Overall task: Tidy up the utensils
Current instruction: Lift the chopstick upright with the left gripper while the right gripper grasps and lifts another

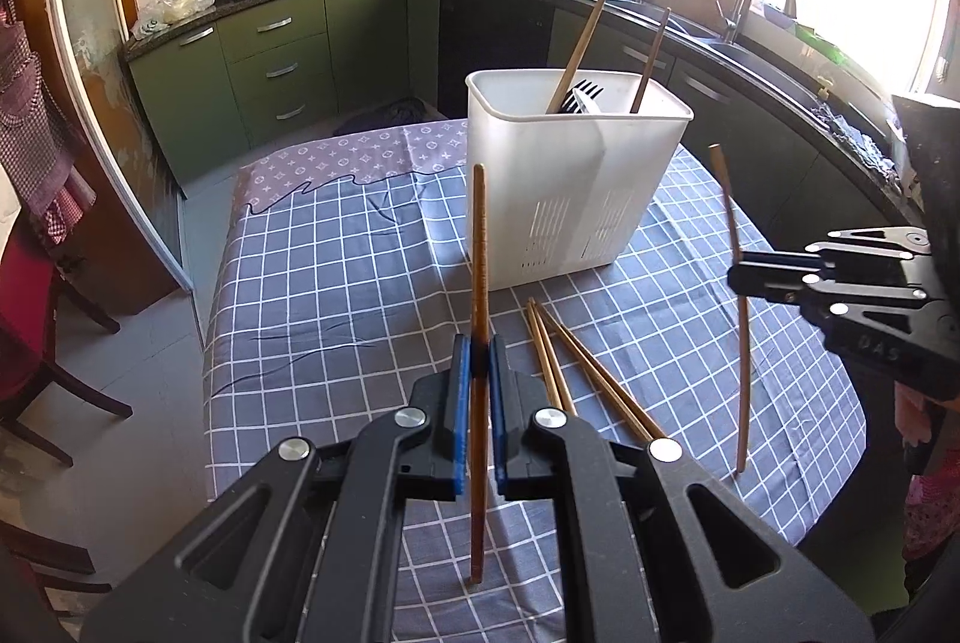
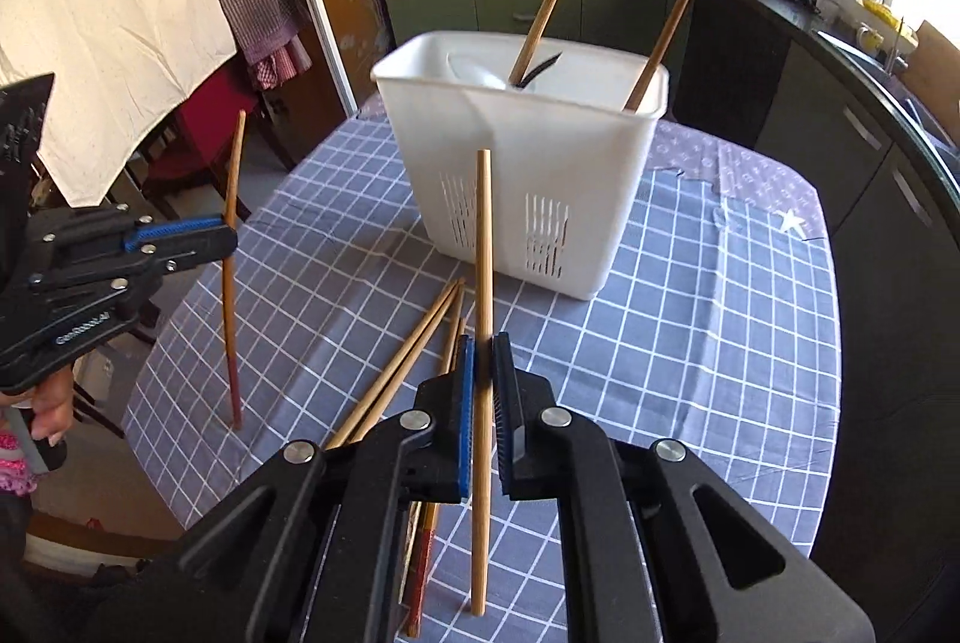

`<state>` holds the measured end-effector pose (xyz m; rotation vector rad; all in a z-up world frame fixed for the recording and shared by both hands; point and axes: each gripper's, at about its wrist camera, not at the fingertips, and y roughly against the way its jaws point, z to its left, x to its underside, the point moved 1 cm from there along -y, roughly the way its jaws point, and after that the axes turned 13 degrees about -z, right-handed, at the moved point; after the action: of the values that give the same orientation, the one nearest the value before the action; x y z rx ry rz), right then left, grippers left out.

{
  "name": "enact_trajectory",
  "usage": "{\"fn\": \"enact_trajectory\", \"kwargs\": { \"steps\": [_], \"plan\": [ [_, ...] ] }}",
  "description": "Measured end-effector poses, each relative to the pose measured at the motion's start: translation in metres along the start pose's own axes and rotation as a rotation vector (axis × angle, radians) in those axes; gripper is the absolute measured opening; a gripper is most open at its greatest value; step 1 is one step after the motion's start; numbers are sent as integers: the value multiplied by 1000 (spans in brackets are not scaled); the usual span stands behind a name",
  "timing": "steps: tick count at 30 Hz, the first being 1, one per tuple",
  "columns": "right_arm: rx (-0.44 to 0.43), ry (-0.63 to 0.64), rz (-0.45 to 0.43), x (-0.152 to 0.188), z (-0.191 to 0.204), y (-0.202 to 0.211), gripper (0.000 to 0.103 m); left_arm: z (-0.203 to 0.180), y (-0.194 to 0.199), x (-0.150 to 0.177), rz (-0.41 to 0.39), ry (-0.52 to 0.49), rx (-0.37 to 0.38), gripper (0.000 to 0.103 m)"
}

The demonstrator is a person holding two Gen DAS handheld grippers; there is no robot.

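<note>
Two black claws with blue pads are each holding one wooden chopstick upright above a surface covered in a blue-and-white checked cloth. The left claw is clamping shut on a dark brown chopstick, which is passing between its pads and sticking out above and below them. The right claw is pinching a paler bamboo chopstick the same way. Loose wooden chopsticks are lying on the cloth between the claws and a white slotted plastic utensil holder, which is already containing two sticks.
</note>
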<state>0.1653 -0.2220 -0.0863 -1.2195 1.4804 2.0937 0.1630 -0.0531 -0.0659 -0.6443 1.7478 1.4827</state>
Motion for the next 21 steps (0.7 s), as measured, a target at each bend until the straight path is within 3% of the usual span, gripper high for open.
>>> {"fn": "enact_trajectory", "kwargs": {
  "steps": [7, 21],
  "plan": [
    [15, -24, -71, 4, -14, 45, 7, 2, 17, -7, -76, 18, 13, 6],
    [5, -30, -94, 16, -16, 70, 7, -7, 26, -10, -92, -2, 22, 6]
  ]
}}
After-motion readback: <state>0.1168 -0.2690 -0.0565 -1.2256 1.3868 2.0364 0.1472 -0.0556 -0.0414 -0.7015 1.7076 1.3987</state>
